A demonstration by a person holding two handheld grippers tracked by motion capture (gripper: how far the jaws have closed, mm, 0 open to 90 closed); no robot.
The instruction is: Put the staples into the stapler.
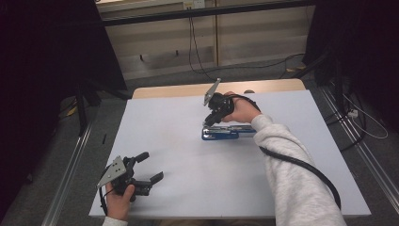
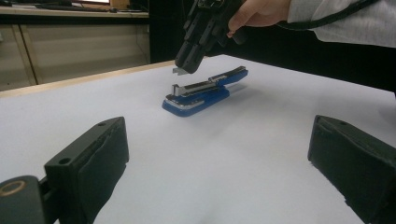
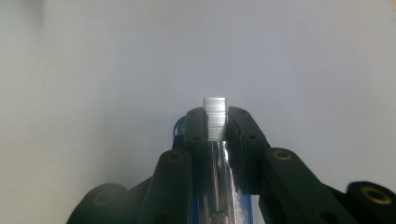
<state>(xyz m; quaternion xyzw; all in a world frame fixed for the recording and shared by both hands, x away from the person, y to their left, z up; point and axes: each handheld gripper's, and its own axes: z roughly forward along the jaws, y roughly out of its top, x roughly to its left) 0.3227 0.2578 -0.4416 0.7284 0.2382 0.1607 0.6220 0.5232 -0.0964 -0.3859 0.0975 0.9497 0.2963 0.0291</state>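
**Desk:** What's the picture? Start with the staples.

**Caption:** A strip of staples (image 3: 215, 117) sits pinched between the jaws of your right gripper (image 1: 210, 120), its silver end poking out past the pads. You hold it just above the front end of a blue stapler (image 1: 227, 132), which lies open on the white table (image 1: 188, 188) towards the far side, a little right of centre. In the left gripper view the strip (image 2: 179, 71) hangs clear of the stapler's (image 2: 201, 93) metal magazine, close but not touching.

**Desk:** So where does the job stand?

**Caption:** By the look of it, you are midway through a reload. The stapler is already open and the strip is already picked up and lined up over the channel. Seating it in the magazine and closing the top appear to be left; the strip is not yet in.

**Desk:** And your other hand?

**Caption:** Your left gripper (image 1: 149, 166) rests at the near left corner of the table, well apart from the stapler, jaws spread wide with nothing between them. Its pads (image 2: 100, 158) frame bare tabletop. It looks free to steady the stapler if you need it.
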